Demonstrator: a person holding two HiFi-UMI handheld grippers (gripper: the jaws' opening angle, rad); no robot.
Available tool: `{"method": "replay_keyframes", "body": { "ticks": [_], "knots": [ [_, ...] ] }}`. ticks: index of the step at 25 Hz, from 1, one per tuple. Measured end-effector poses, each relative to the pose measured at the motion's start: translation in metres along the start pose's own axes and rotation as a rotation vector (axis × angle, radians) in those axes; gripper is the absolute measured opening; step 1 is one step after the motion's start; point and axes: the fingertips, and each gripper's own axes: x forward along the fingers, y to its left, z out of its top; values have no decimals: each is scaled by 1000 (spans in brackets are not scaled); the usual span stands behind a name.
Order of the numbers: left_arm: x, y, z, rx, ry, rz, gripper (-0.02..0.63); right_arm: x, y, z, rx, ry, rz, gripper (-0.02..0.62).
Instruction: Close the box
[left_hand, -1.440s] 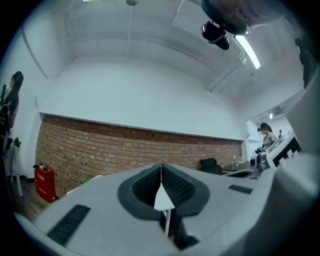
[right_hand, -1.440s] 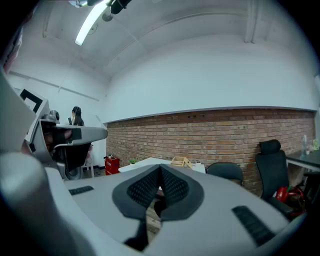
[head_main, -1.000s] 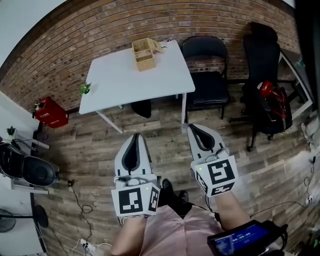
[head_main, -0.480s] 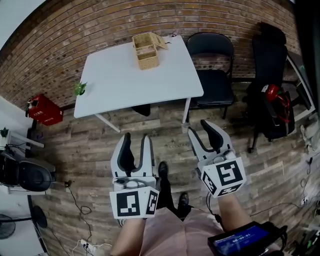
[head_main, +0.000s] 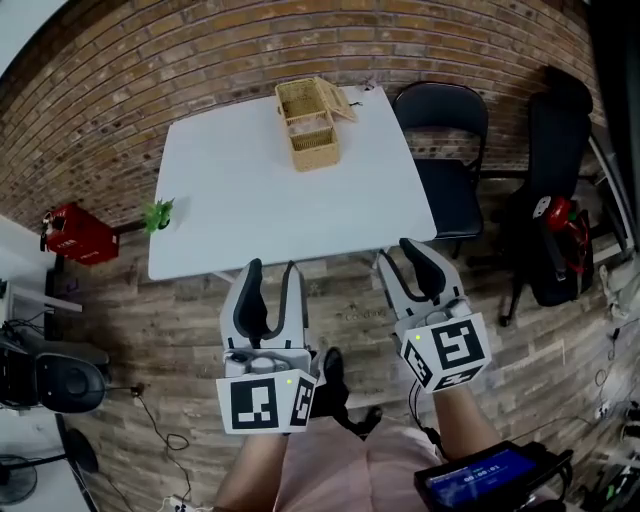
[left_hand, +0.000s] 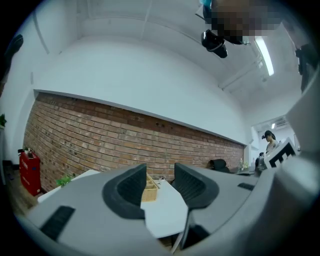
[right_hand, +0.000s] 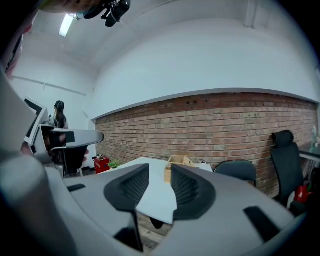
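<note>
Comparing against the head view of a second ago: both grippers are now showing parted jaws, where they were pressed together then. The left gripper (head_main: 268, 272), at the lower centre-left of the frame, is standing wide open with nothing between its jaws. The right gripper (head_main: 405, 264), at the lower centre-right, is keeping a narrower gap. Its jaws are closing at this moment, also on nothing. The white table (head_main: 230, 215) is sliding down the frame and growing larger, so the person is walking toward it. Its near edge is now lying just above the jaw tips in the picture. Reading this as the approach stage: the task proper is not yet under way, and the jaw opening looks like readying rather than work. The wicker box (head_main: 308, 130) is sitting at the upper centre of the frame, on the far part of the table, well apart from both grippers. Its lid (head_main: 341, 101) is hanging open off the right side, so closing is still to be done. A divider appears to be splitting the interior into compartments. Whether anything is lying inside them is too small to tell from here.
</note>
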Motion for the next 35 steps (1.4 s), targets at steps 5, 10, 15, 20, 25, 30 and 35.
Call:
{"method": "replay_keyframes", "body": {
  "ticks": [5, 10, 15, 20, 25, 30, 35],
  "knots": [
    [37, 23, 12, 15, -14, -24, 176, 40, -8, 27, -8, -34, -29, 135],
    [64, 42, 18, 29, -22, -39, 175, 66, -12, 44, -6, -56, -55, 126],
    [80, 50, 8, 25, -2, -54, 175, 80, -18, 45, -5, -51, -75, 115],
    [95, 54, -7, 13, 26, -62, 173, 93, -25, 42, -6, -43, -86, 110],
    [117, 57, -15, 16, 41, -68, 173, 111, -40, 42, 2, -43, -94, 107],
    [149, 56, -23, 26, 67, -65, 173, 135, -65, 34, 28, -25, -98, 106],
    [188, 54, -33, 35, 97, -60, 172, 168, -98, 24, 62, 1, -95, 106]
  ]
}}
